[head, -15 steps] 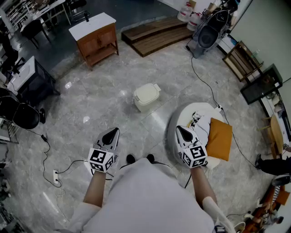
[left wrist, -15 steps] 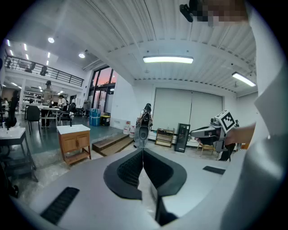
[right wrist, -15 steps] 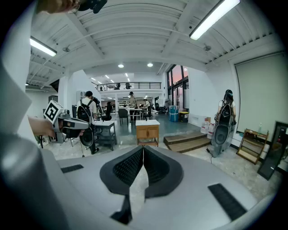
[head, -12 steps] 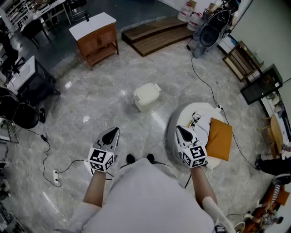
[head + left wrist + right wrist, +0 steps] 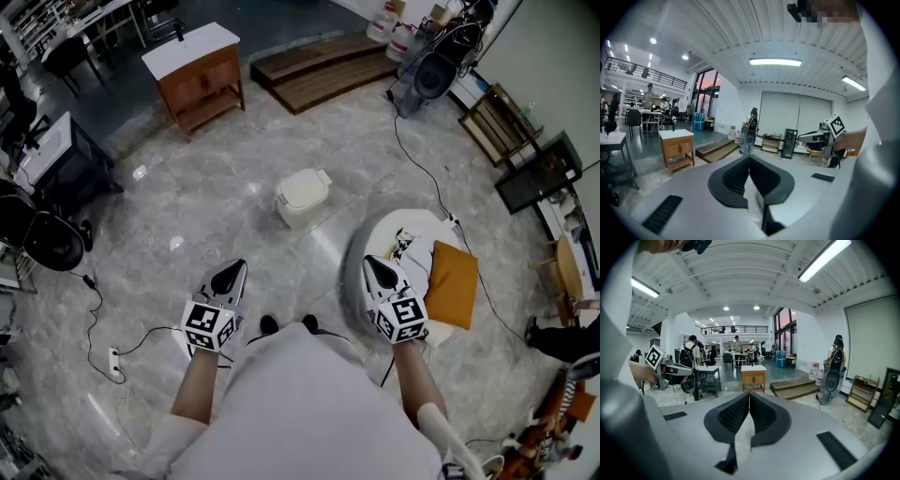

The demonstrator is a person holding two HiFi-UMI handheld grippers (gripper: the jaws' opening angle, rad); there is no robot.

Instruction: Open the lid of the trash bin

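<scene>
White top [image 5: 300,403], black shoes [image 5: 269,326] (left claw [image 5: 238,266], right claw [image 5: 367,262]: marker-cubed).

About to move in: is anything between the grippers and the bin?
Nothing visible. Only bare floor lies between the left gripper, the right gripper and the bin. The round white seat sits below the right gripper, off to the side of the line.

I see bright, even light from ceiling strip lamps [image 5: 775,61]. The polished floor [image 5: 216,220] carries small glare spots toward its left edge; shadows are soft. Both gripper views bend strongly at the rim, with black corners. The head view is sharp.
</scene>
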